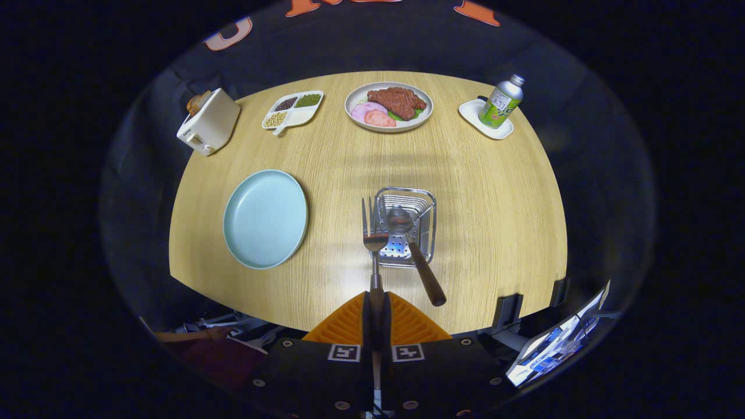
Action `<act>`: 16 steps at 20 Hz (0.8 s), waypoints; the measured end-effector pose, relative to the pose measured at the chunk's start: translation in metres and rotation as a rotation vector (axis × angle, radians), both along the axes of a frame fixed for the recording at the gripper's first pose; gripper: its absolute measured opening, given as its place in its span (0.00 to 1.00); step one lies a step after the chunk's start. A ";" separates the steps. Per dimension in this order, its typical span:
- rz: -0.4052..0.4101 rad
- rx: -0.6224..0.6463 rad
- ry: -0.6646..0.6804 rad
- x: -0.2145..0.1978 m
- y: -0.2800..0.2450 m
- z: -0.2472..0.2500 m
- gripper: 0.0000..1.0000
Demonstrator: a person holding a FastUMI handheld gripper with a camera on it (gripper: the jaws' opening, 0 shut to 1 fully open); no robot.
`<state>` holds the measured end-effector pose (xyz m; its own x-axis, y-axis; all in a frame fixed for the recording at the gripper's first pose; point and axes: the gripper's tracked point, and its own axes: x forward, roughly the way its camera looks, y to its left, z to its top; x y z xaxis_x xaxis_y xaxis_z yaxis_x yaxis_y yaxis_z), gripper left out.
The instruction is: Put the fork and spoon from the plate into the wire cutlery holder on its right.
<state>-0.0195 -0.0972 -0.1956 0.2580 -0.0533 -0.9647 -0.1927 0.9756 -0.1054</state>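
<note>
The fork (375,237) is held by its handle between the two fingers of the gripper (376,302), which are closed tight upon it, and its tines are carried just over the left rim of the wire cutlery holder (405,224). The spoon (412,244) is already lodged in that holder — its bowl is seen inside the basket and its dark handle leans out over the near rim toward the tabletop's near edge. The holder stands about the middle of the tabletop (495,203). To its left the pale blue plate (266,219) lies bare, nearer the left edge. Along the far edge a row of things is set: a toaster (208,121) with bread in its slot at the far left corner, a divided dish (293,109) with beans and grains in its three compartments, a white plate (389,106) of meat and sliced ham at the middle, and — toward the far right corner — a bottle (501,102) standing tilted on a small square dish (486,121).
</note>
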 end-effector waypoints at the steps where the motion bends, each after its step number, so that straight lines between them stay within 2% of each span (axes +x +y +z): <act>1: 0.007 -0.006 0.026 -0.001 -0.003 0.000 0.05; 7: -0.017 -0.002 0.172 0.005 -0.007 -0.001 0.05; 16: -0.058 -0.032 0.284 0.023 -0.014 -0.014 0.05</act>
